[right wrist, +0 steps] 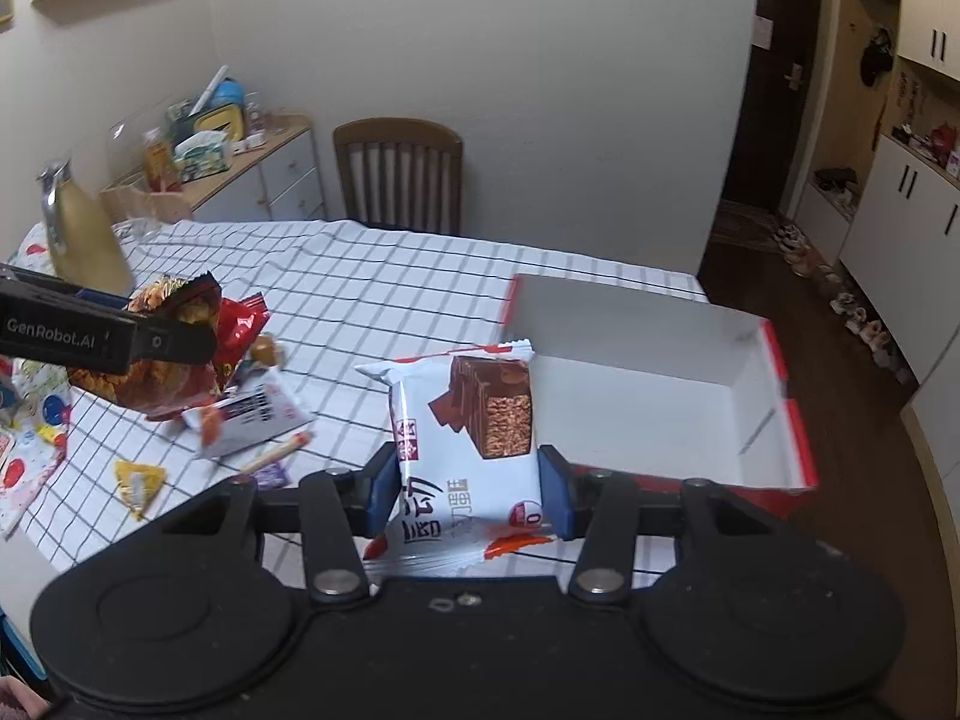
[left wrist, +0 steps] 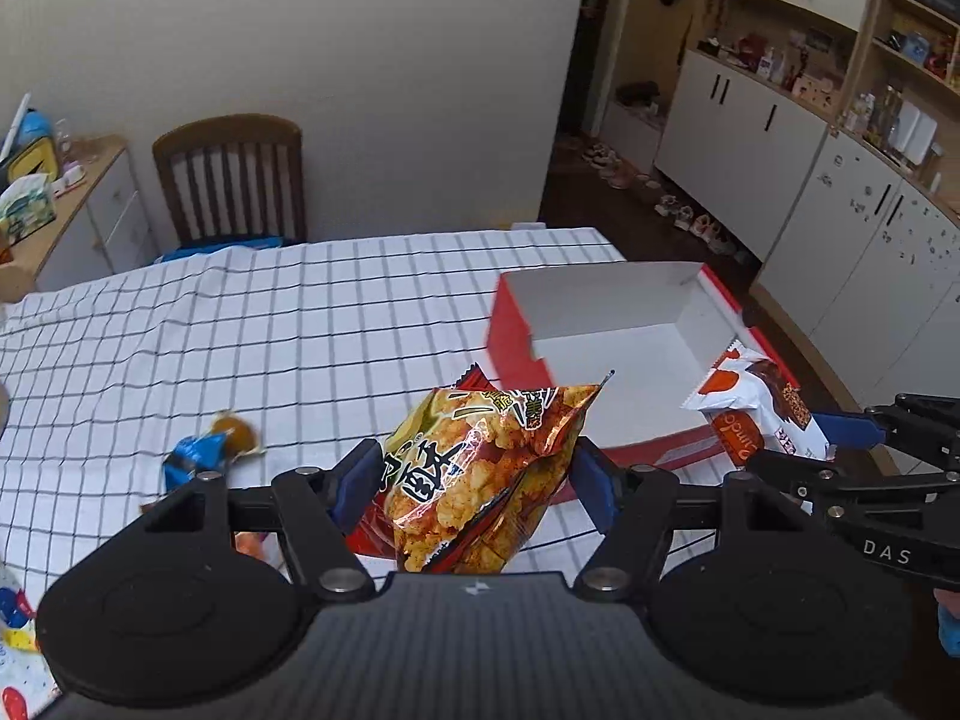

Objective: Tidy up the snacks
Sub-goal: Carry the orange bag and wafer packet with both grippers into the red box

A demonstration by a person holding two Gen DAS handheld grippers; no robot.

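My left gripper (left wrist: 474, 480) is shut on an orange-red bag of fried snacks (left wrist: 480, 468), held above the checked tablecloth (left wrist: 300, 324) just left of the box. My right gripper (right wrist: 468, 492) is shut on a white wafer packet (right wrist: 468, 438) with a chocolate bar picture, held near the box's front edge. The red box with a white inside (left wrist: 624, 354) lies open and holds nothing; it sits at the table's right end (right wrist: 648, 384). The wafer packet (left wrist: 756, 408) and the right gripper's fingers (left wrist: 852, 429) show at the right of the left wrist view. The snack bag (right wrist: 162, 354) shows at the left of the right wrist view.
Loose snacks lie on the cloth: a blue-wrapped one (left wrist: 204, 450), a yellow triangle packet (right wrist: 138, 483), a white packet (right wrist: 252, 414) and a thin stick (right wrist: 279, 456). A jug (right wrist: 84, 240) stands at the far left. A wooden chair (right wrist: 399, 174) stands behind the table.
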